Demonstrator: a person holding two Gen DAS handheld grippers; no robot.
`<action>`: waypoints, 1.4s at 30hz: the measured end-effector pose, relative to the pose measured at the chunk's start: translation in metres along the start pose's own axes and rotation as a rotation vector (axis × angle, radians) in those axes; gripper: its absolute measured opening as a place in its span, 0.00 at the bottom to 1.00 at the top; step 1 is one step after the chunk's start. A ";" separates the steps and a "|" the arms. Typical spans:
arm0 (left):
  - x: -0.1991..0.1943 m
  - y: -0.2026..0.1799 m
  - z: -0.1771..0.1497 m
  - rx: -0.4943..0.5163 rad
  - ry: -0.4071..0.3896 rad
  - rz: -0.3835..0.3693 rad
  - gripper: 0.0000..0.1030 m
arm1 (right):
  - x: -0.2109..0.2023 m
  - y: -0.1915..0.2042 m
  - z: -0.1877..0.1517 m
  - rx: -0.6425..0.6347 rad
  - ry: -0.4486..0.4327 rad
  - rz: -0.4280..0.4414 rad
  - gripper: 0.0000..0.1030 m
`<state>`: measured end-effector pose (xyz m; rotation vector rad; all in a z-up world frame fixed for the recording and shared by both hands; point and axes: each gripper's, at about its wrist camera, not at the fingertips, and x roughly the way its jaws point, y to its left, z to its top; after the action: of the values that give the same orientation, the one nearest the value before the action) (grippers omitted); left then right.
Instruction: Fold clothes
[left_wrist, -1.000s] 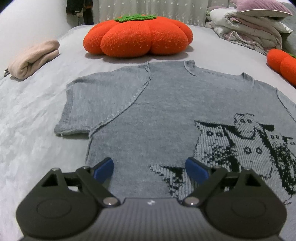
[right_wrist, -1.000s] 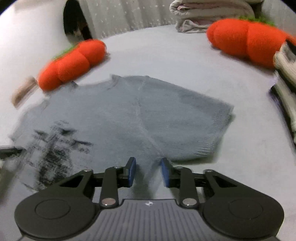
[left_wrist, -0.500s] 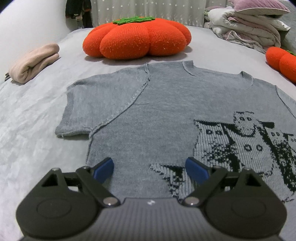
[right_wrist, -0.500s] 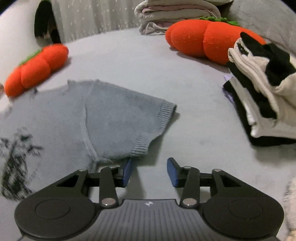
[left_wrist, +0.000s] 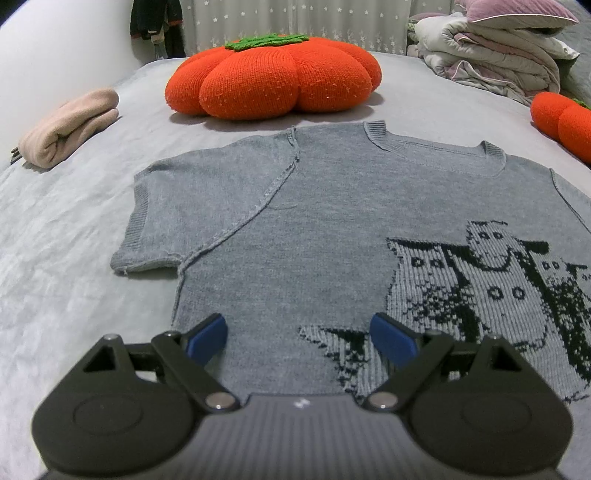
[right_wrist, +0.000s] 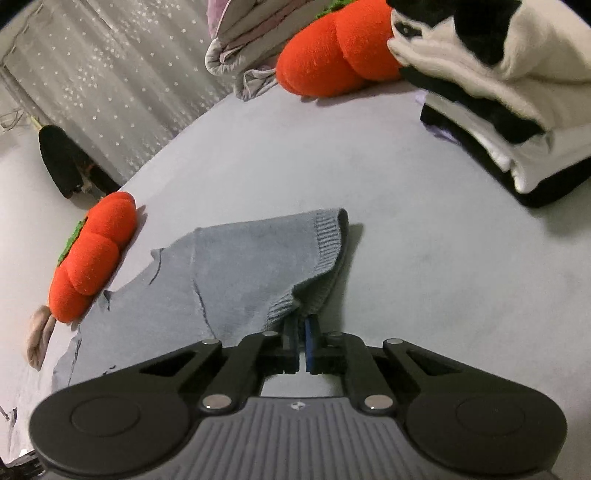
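1. Sweater (left_wrist: 295, 229) in grey knit is lying flat on the bed (left_wrist: 55, 258), with a rolled pink garment (left_wrist: 66, 129) off to its left and an orange pumpkin cushion (left_wrist: 273, 77) beyond its collar.
2. The left hand-held gripper (left_wrist: 298, 335) is hovering over the sweater's lower body, jaws standing wide with nothing between them.
3. The right hand-held gripper (right_wrist: 301, 334) has just been closing and is now pinching the ribbed cuff of the right sleeve (right_wrist: 295, 273) (the cuff is bunching up at the pads), with a black-and-white clothes stack (right_wrist: 498, 110) to the right.
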<state>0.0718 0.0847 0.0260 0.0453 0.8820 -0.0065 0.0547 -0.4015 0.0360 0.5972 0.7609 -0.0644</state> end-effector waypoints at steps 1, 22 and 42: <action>0.000 0.000 0.000 0.001 0.000 0.000 0.87 | -0.005 0.001 0.000 0.000 -0.004 0.003 0.06; 0.001 -0.003 -0.001 0.016 -0.008 0.016 0.88 | 0.016 -0.020 0.021 -0.062 -0.061 -0.096 0.12; 0.003 -0.007 -0.003 0.038 -0.031 0.034 0.92 | 0.042 -0.019 0.042 -0.268 -0.188 -0.103 0.02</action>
<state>0.0709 0.0780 0.0212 0.0949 0.8503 0.0078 0.1070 -0.4334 0.0227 0.2915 0.6047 -0.1101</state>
